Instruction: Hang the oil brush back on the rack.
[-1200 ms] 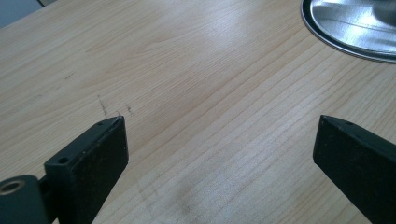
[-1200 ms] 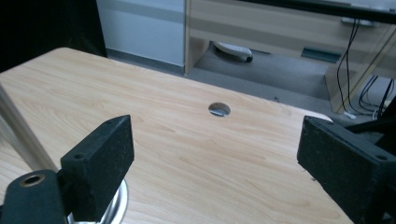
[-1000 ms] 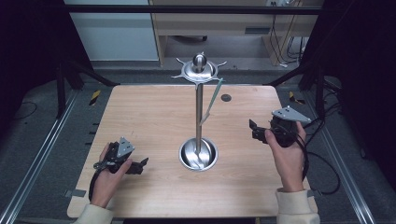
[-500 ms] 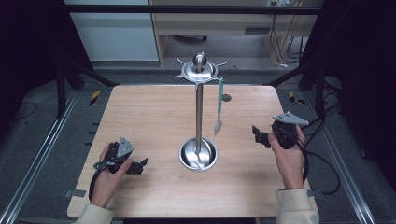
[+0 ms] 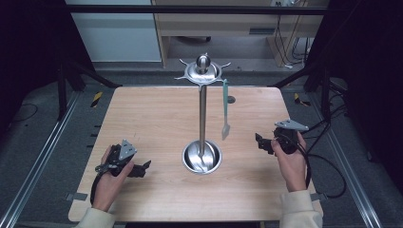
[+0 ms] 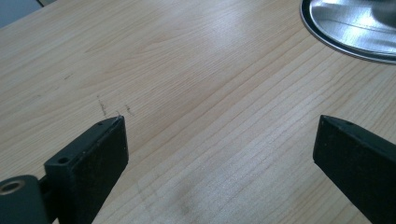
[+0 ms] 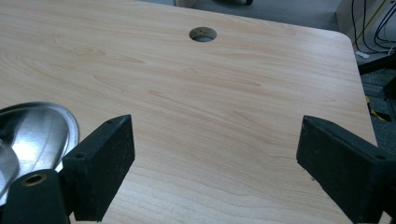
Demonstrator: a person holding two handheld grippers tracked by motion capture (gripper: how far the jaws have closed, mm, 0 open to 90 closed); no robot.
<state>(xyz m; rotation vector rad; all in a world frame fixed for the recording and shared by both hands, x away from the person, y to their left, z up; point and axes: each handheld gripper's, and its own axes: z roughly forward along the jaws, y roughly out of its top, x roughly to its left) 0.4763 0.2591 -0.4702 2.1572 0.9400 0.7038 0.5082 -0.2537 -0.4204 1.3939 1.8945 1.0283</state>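
Green spatula hung on rack | left gripper, right gripper both spread wide, empty, resting on tabletop | hanging step looked done | next: fetch another utensil.

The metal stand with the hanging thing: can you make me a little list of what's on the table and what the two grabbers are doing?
stand: metal utensil stand, upright mid-table, round base
hanging: green spatula on a top hook, right of the pole
left gripper: open, empty, low near the table
right gripper: open, empty, right of the stand
table: light wood, with a round hole
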